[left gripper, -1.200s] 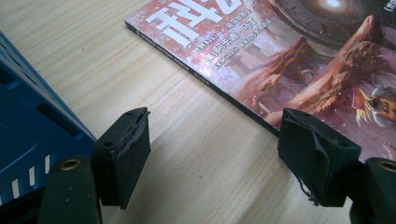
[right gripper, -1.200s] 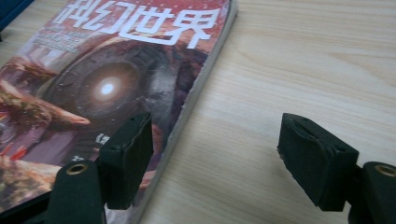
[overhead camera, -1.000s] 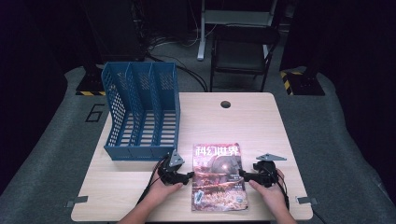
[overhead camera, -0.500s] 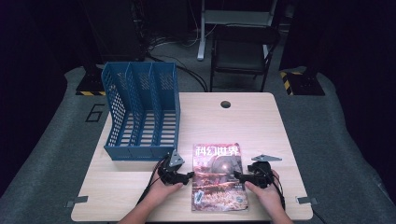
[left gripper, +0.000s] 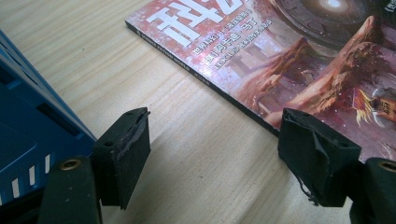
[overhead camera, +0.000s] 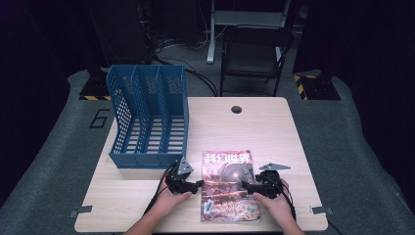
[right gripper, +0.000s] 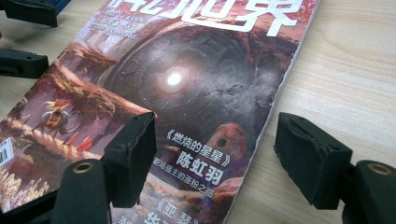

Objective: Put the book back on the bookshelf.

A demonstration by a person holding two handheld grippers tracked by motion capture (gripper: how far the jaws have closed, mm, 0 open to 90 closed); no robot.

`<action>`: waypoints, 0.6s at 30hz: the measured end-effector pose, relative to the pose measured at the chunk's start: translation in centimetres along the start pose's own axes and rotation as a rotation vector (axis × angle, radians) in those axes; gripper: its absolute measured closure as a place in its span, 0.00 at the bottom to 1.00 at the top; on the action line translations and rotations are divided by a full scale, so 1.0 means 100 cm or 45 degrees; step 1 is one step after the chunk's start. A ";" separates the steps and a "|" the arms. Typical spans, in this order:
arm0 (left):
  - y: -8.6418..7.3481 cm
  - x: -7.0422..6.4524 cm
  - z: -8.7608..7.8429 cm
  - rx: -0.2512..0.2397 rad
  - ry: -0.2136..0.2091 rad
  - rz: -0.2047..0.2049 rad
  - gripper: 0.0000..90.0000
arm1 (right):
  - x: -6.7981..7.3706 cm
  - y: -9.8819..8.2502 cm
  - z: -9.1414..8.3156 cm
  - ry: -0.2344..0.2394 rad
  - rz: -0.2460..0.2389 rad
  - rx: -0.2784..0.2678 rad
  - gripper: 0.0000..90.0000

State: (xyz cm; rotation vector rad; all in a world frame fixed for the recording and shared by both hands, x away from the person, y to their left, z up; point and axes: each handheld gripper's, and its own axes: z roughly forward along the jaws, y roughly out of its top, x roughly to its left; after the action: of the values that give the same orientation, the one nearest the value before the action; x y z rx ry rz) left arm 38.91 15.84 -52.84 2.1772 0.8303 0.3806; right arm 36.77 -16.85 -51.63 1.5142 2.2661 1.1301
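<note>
A magazine [overhead camera: 229,186] with a reddish science-fiction cover lies flat near the table's front edge. My left gripper [overhead camera: 198,185] sits at its left side, open. In the left gripper view the left gripper [left gripper: 219,154] straddles the spine of the magazine [left gripper: 289,60], with one pad over bare wood and the other over the cover. My right gripper [overhead camera: 247,187] is at the magazine's right side, also open. In the right gripper view the right gripper [right gripper: 217,156] spans the right edge of the magazine [right gripper: 187,79]. Neither gripper holds anything.
A blue three-slot file rack [overhead camera: 147,117] stands at the table's back left, just behind the left gripper, and its base [left gripper: 28,135] shows in the left gripper view. The wooden table [overhead camera: 264,127] has a cable hole [overhead camera: 237,109]. A chair [overhead camera: 254,54] stands beyond.
The right gripper has slid a little left, onto the magazine's right edge. The left gripper and the magazine have stayed where they were.
</note>
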 end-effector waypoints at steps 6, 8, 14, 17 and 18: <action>0.000 0.000 0.000 0.000 0.001 -0.001 0.28 | 0.006 0.001 0.002 0.006 -0.003 0.012 0.27; 0.000 0.000 0.000 0.002 0.000 0.004 0.29 | 0.007 0.001 0.003 0.000 -0.013 0.014 0.26; 0.000 -0.001 0.000 -0.006 0.013 0.002 0.29 | 0.007 0.001 0.002 0.024 0.069 0.009 0.27; 0.000 -0.001 0.000 -0.007 0.014 0.001 0.29 | 0.005 0.001 0.002 0.023 0.062 0.003 0.28; 0.000 -0.001 0.000 -0.005 0.015 0.001 0.29 | 0.005 0.001 0.002 0.022 0.070 0.004 0.28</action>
State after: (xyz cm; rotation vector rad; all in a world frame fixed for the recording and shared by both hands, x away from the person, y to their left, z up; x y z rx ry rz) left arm 38.84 15.75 -52.87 2.1736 0.8340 0.3953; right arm 36.69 -16.28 -51.56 1.5830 2.2514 1.1587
